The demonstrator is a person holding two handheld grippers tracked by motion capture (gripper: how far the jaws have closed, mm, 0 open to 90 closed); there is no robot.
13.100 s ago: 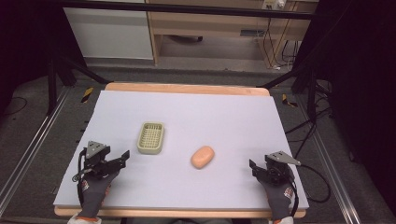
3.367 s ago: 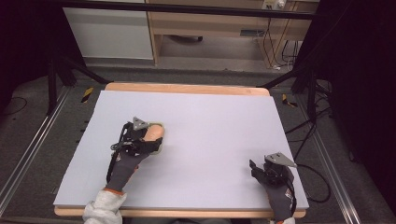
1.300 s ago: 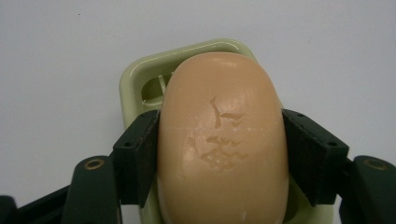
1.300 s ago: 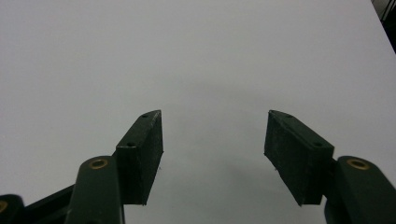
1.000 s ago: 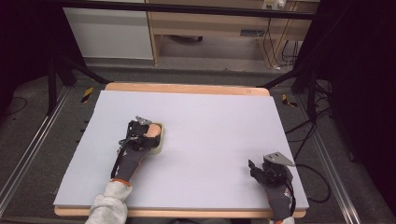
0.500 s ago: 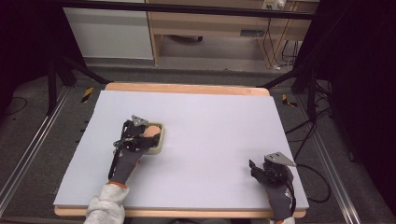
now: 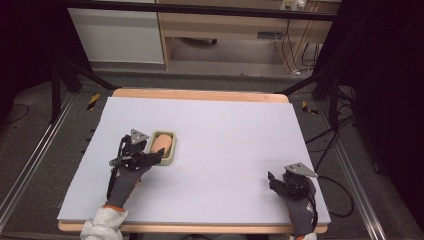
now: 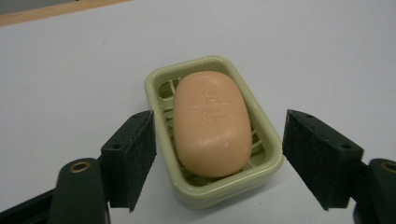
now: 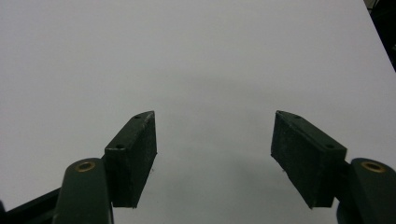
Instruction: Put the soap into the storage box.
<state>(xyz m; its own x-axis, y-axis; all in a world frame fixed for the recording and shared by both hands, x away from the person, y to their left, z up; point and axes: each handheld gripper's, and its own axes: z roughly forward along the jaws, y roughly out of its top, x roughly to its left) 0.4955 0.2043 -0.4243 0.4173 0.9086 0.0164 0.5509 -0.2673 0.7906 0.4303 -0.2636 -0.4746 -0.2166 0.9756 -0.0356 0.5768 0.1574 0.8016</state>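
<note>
Two grippers on the table (image 7: 240, 125), both spread, nothing pinched. Left gripper (image 8: 218, 158): soap (image 8: 211, 122) lies in the green dish (image 8: 156, 84), just ahead of and between the fingers (image 8: 132, 154), touching neither. Right gripper (image 9: 214, 156): bare white surface between and ahead of its fingers (image 9: 308, 154), well apart from the dish.

Soap dish (image 8: 211, 193): the soap bar (image 8: 211, 124) covers most of the slatted floor I see.
Soap lettering: embossed, too faint for me to read.
Dish in high view: my left gripper (image 7: 150, 156) hides its near-left rim.
</note>
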